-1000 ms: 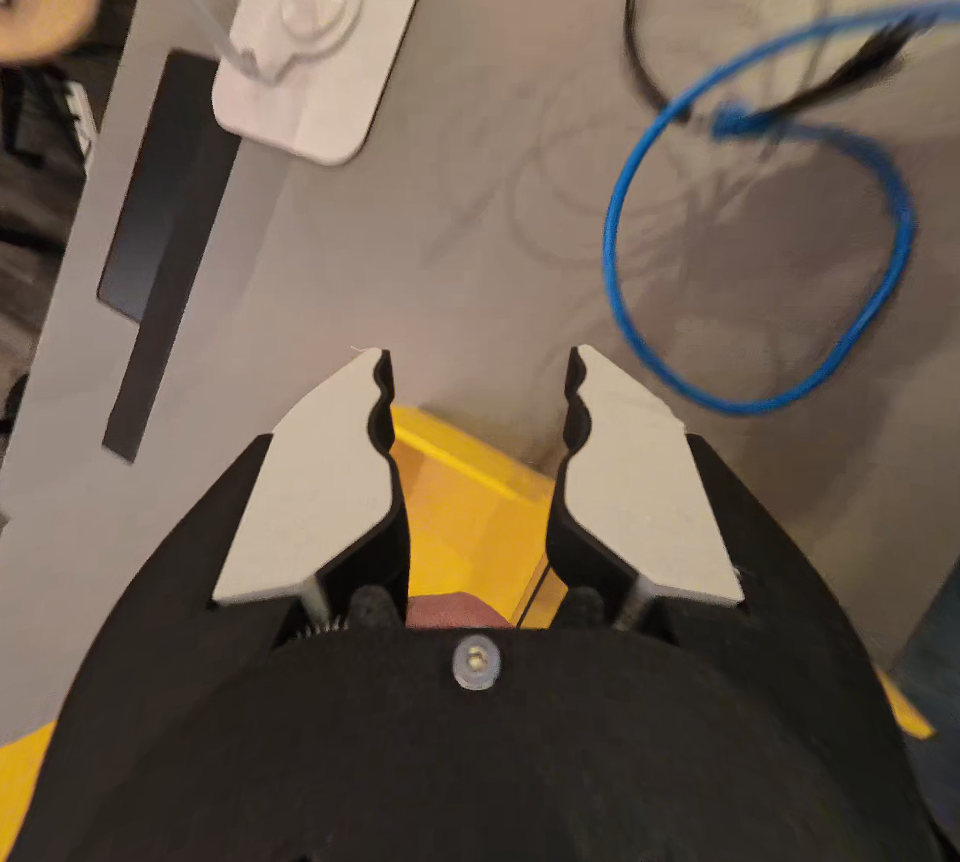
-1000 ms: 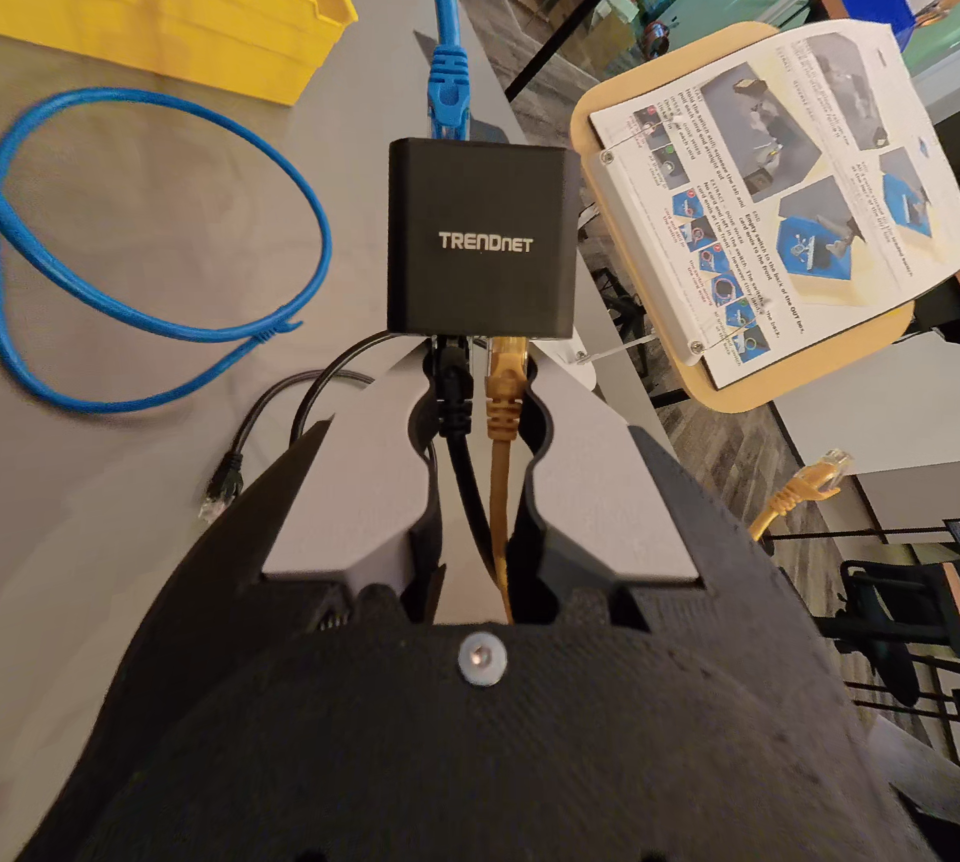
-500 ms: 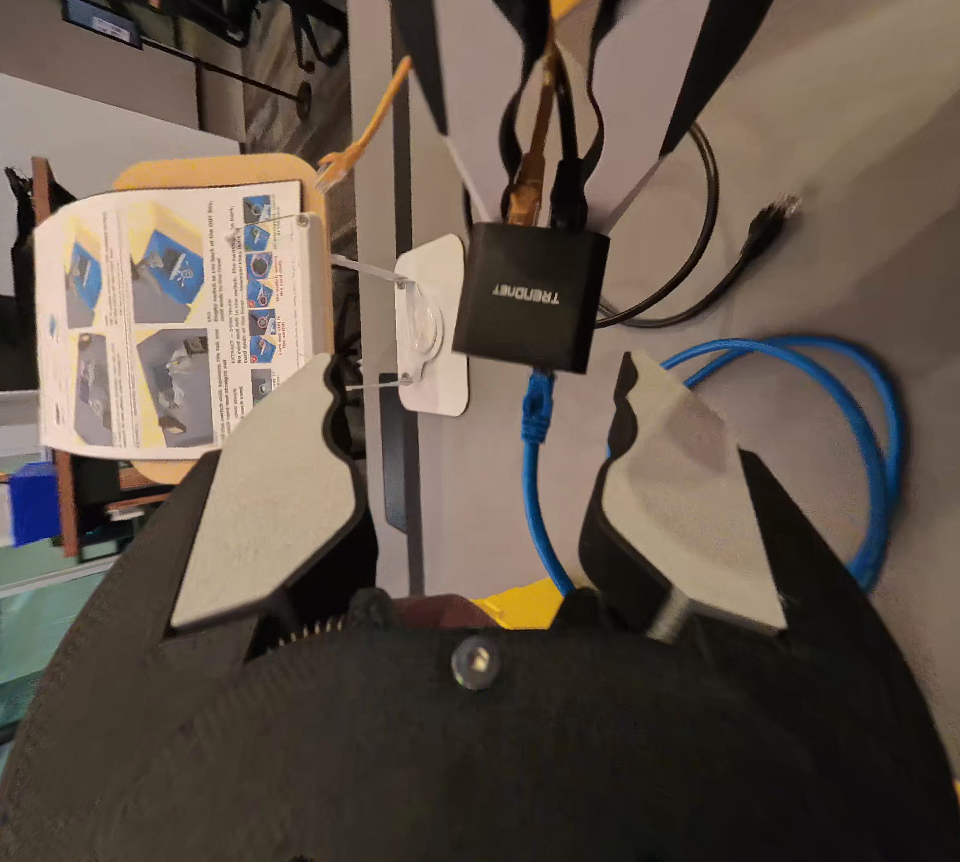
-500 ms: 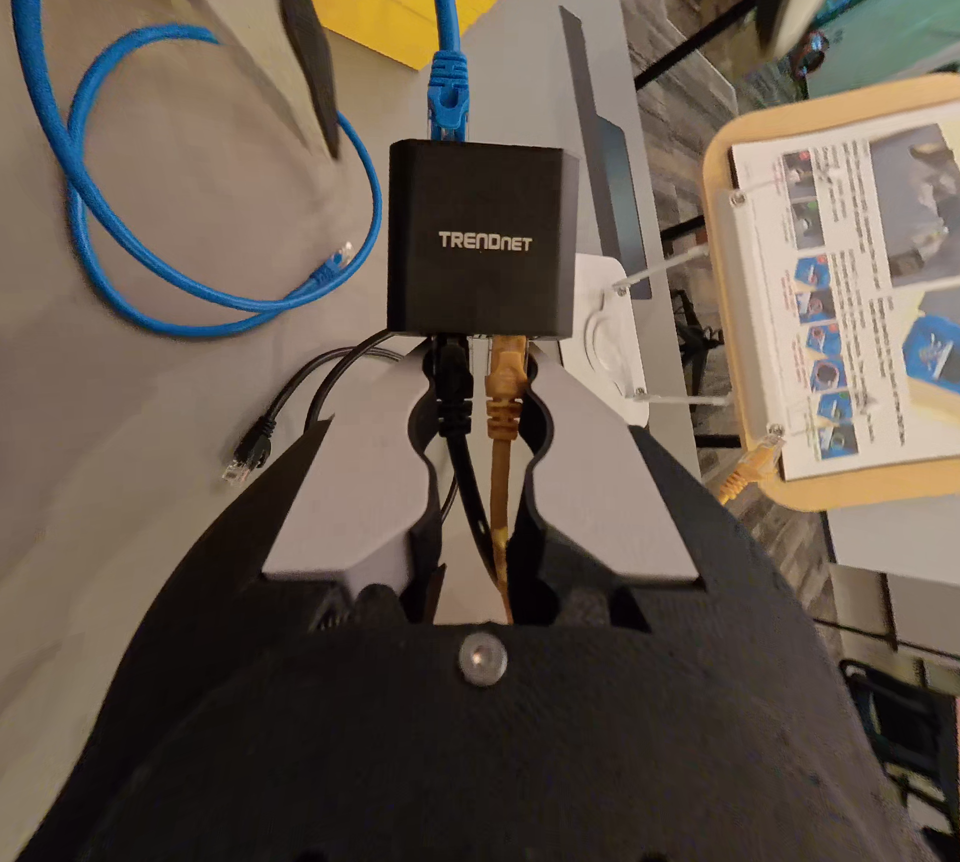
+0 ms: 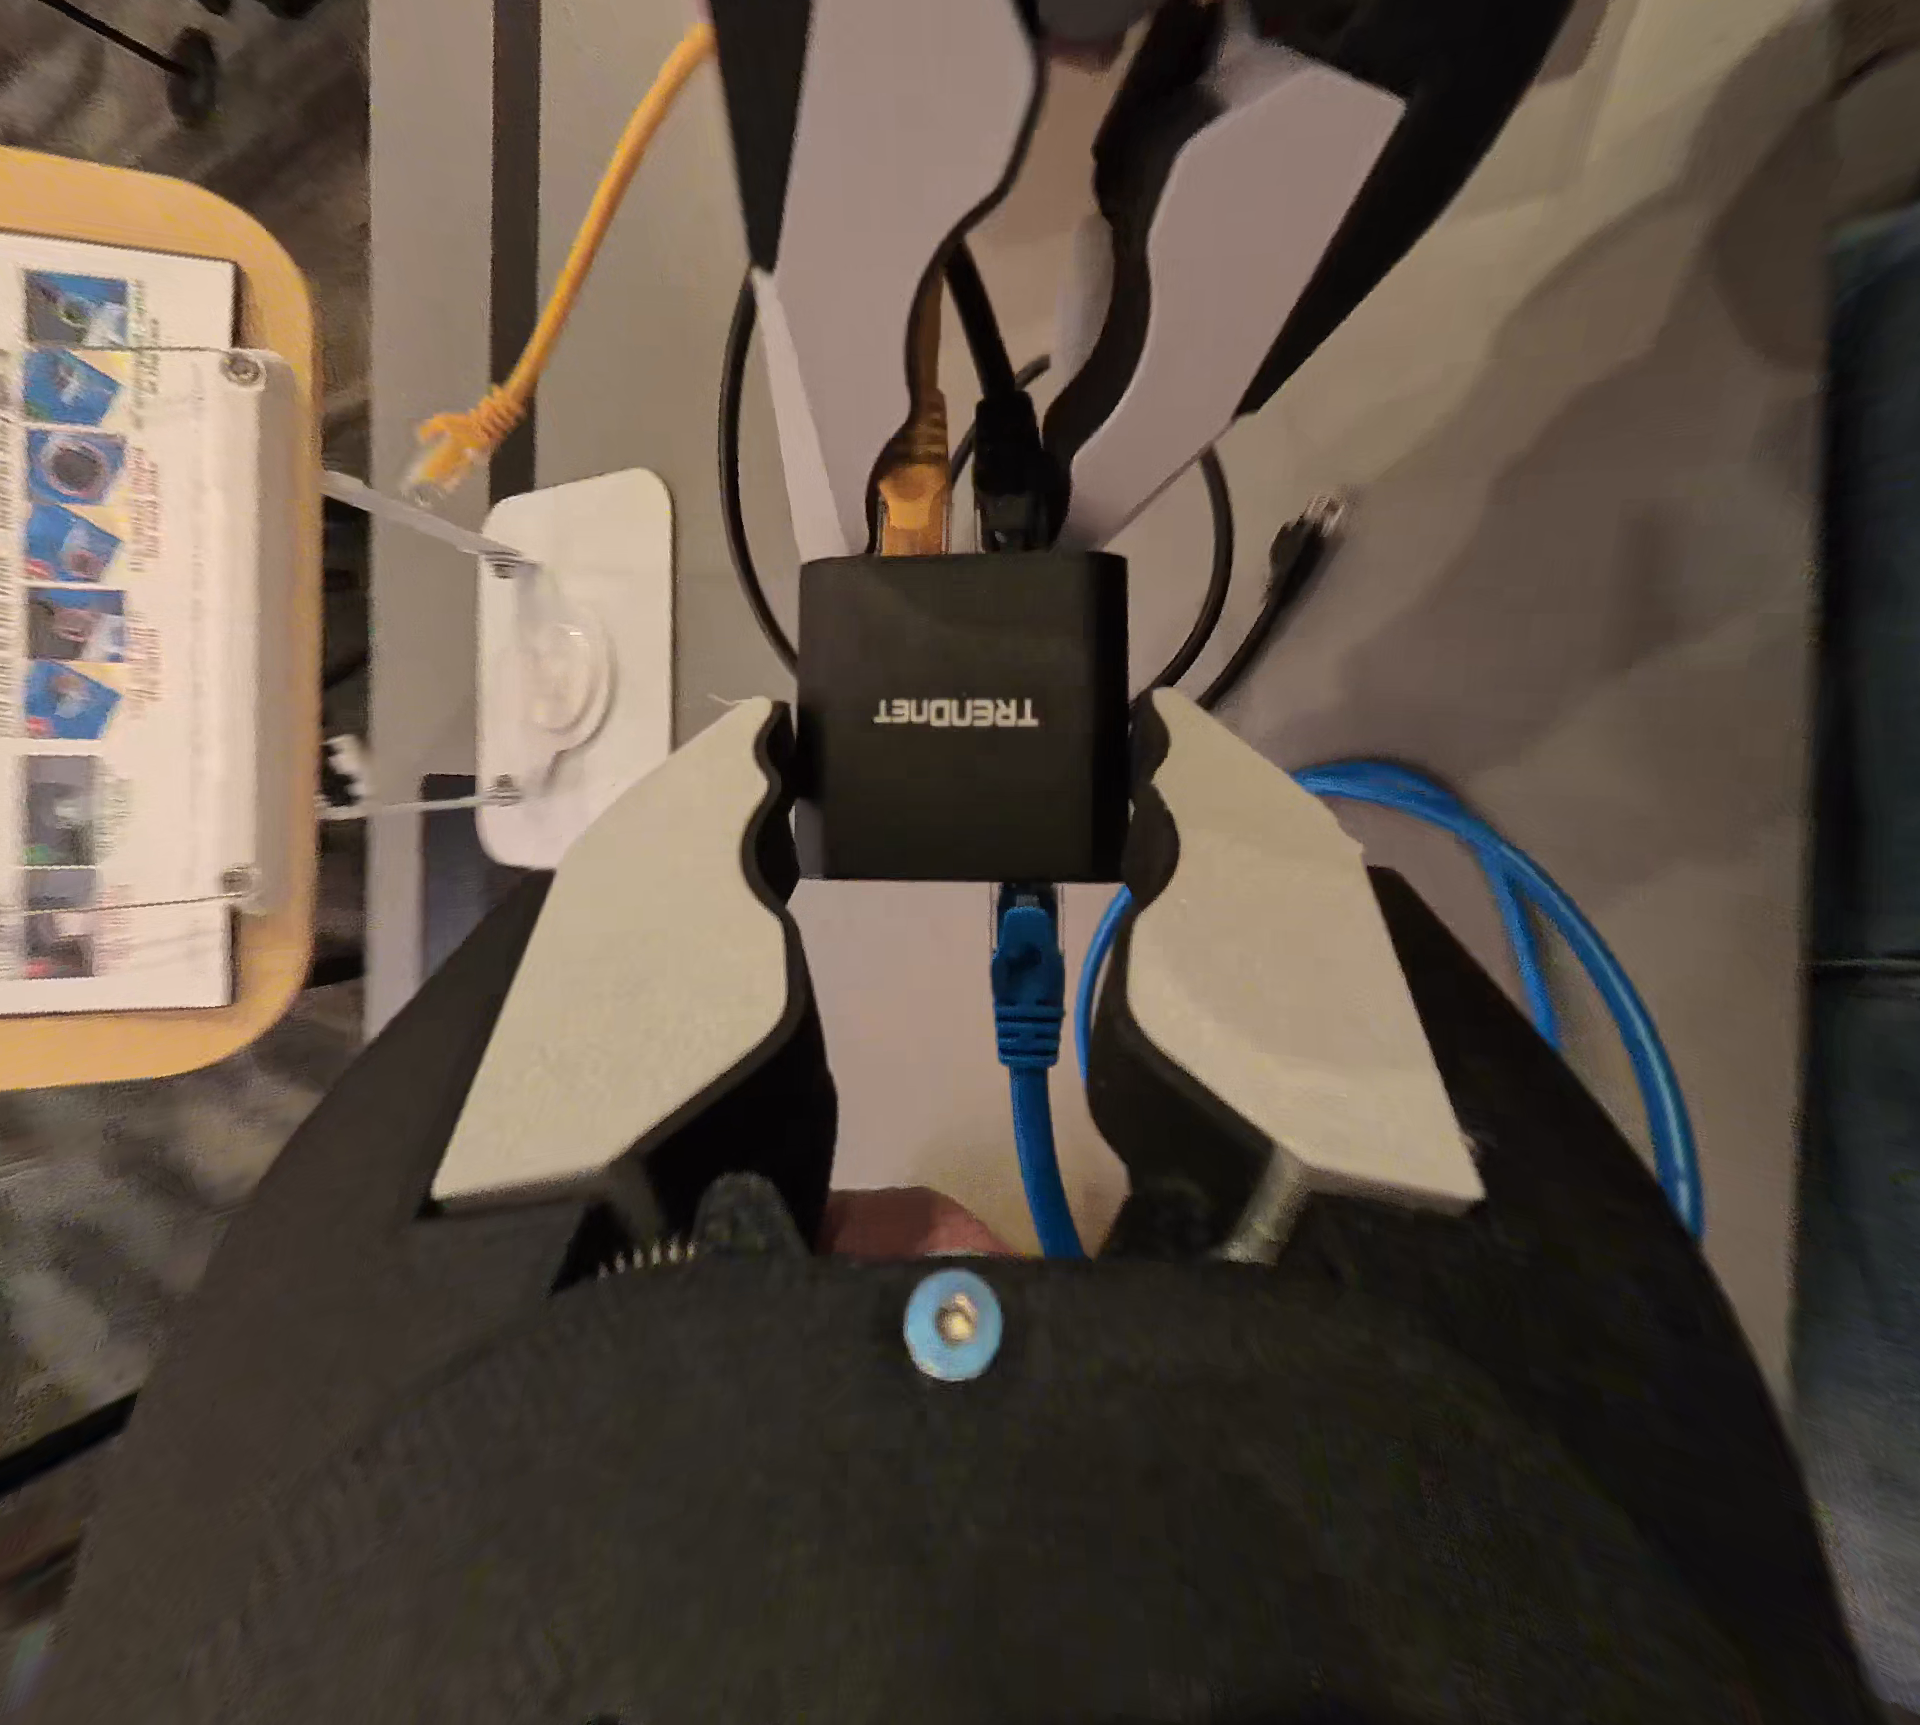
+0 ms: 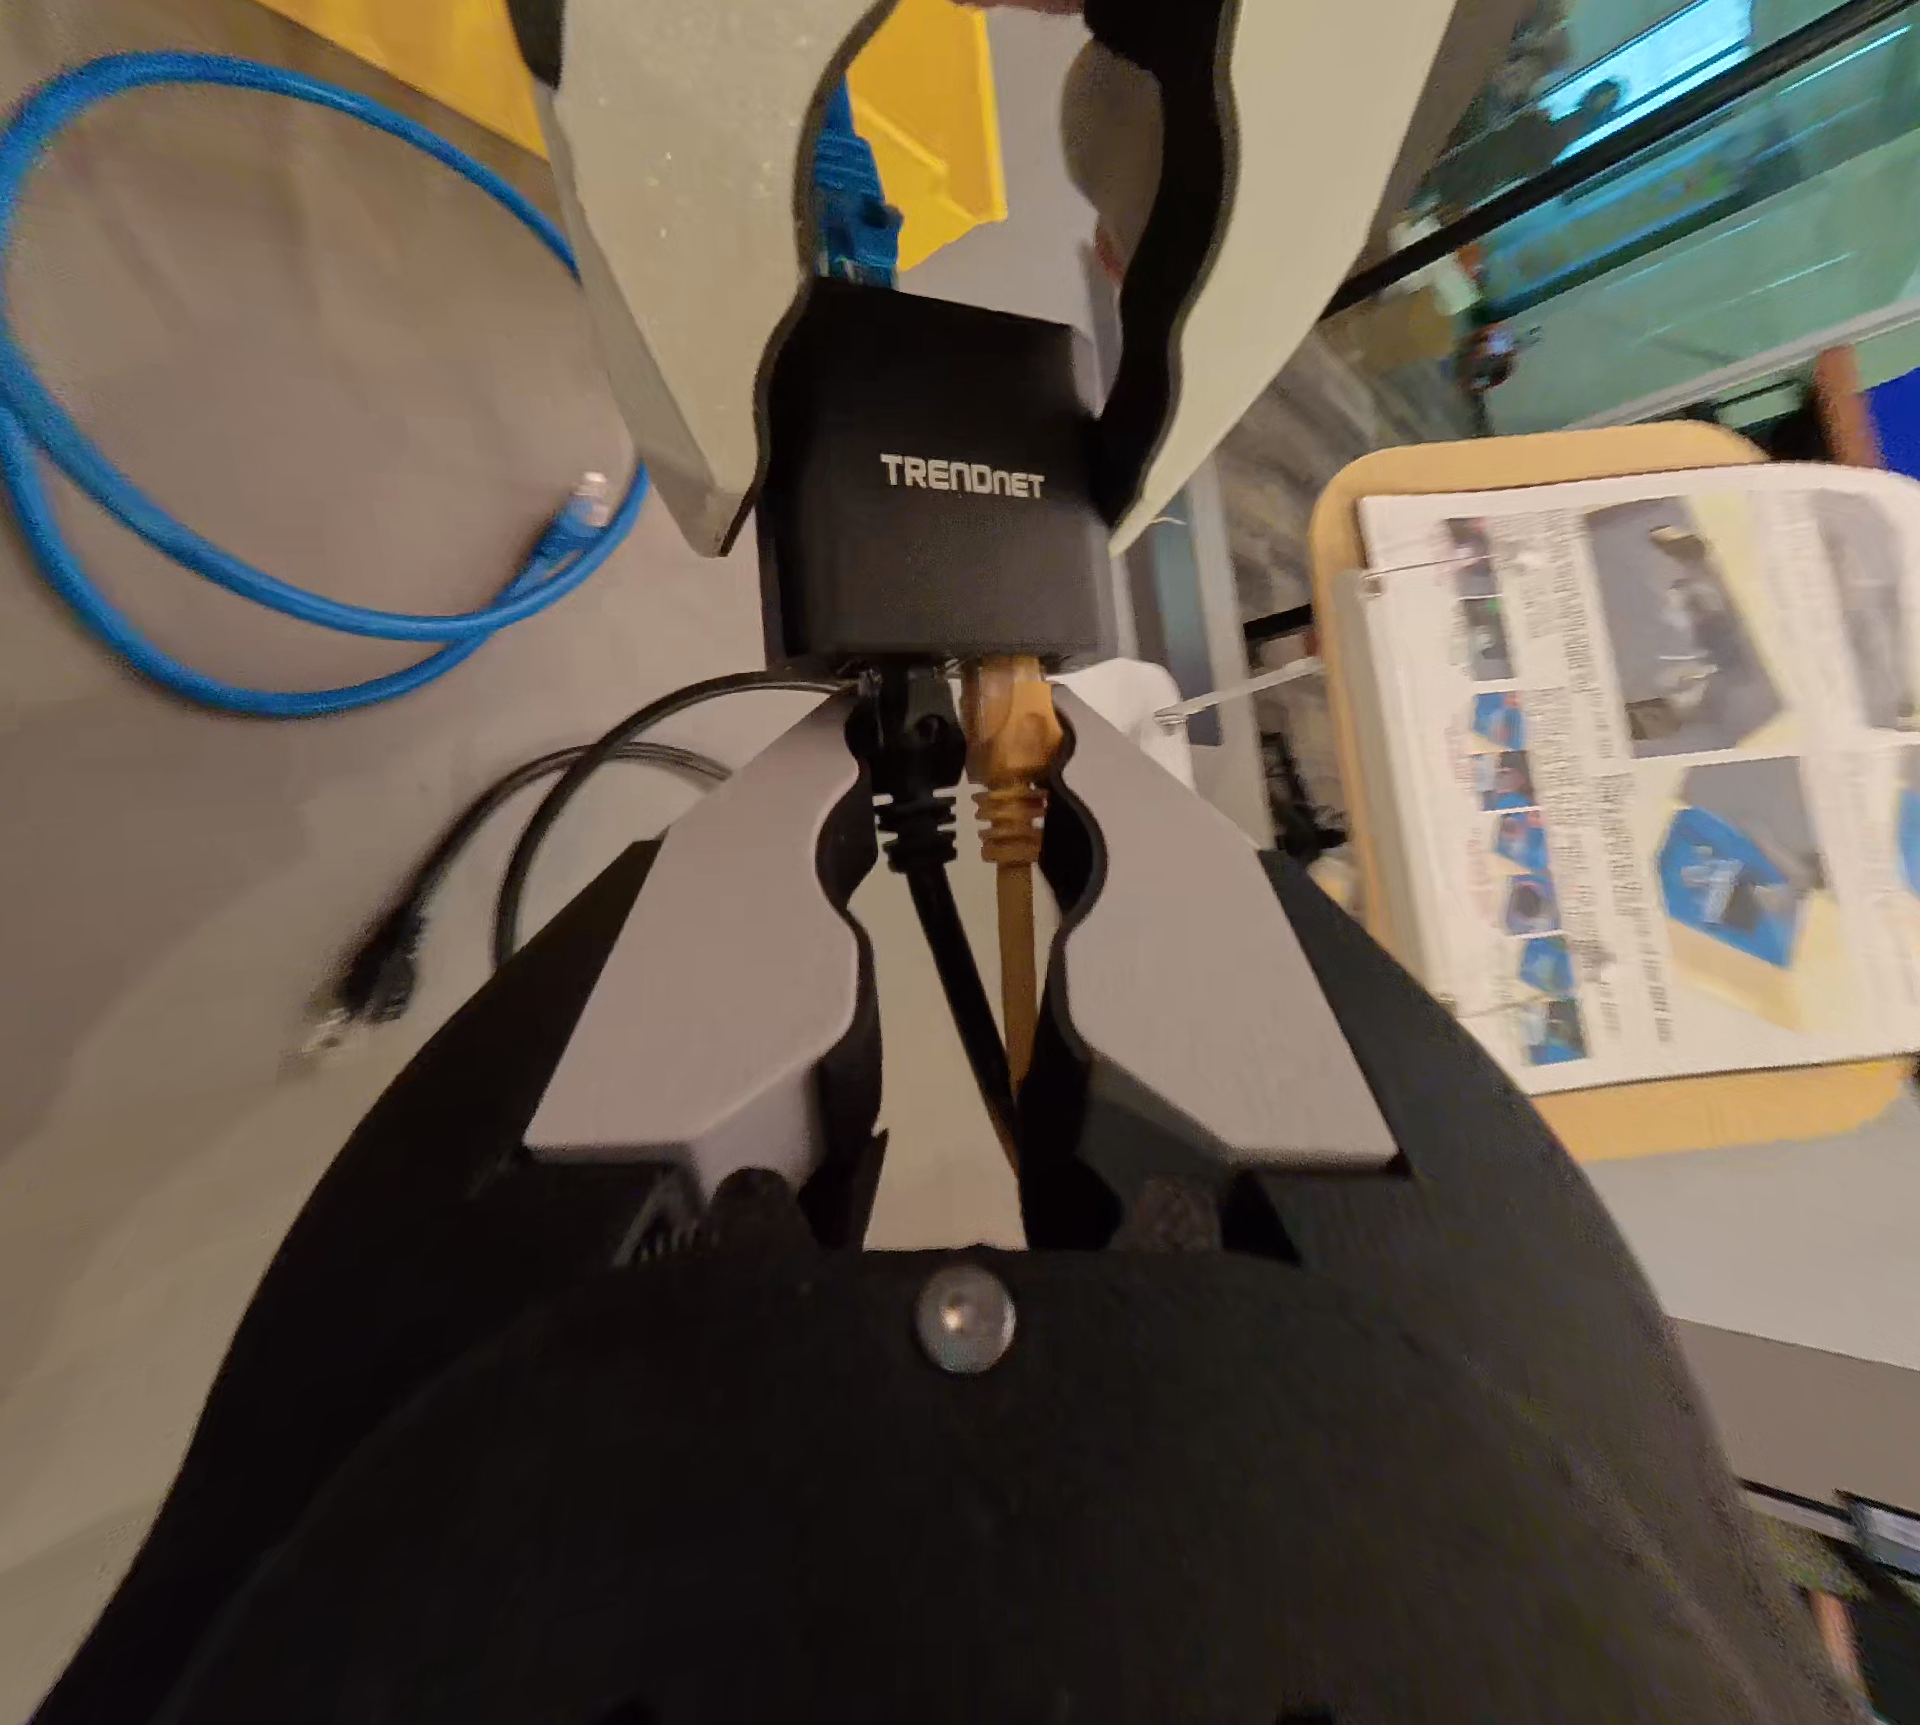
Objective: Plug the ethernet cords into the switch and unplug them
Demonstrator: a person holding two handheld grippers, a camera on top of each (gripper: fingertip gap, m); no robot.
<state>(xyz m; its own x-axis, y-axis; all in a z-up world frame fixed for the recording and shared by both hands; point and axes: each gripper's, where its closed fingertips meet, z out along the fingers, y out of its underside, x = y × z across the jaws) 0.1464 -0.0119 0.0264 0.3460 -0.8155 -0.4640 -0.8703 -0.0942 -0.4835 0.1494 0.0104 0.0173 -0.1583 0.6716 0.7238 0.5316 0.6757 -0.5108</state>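
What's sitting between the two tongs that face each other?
The black switch, seen in both views. The left tongs clamp its sides; the right tongs pinch the black plug and orange plug entering it.

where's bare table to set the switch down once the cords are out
Bare grey table shows inside the blue cable loop. Crowded: around the switch, ringed by black cable, both grippers' jaws, and the white stand base.

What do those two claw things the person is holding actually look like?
Both look alike. The left gripper and right gripper each have a broad rounded matte black body, a single screw at its centre, and two flat pale grey wedge-shaped fingers edged in black, with wavy scalloped inner edges. A small metal spring shows at a finger's base.
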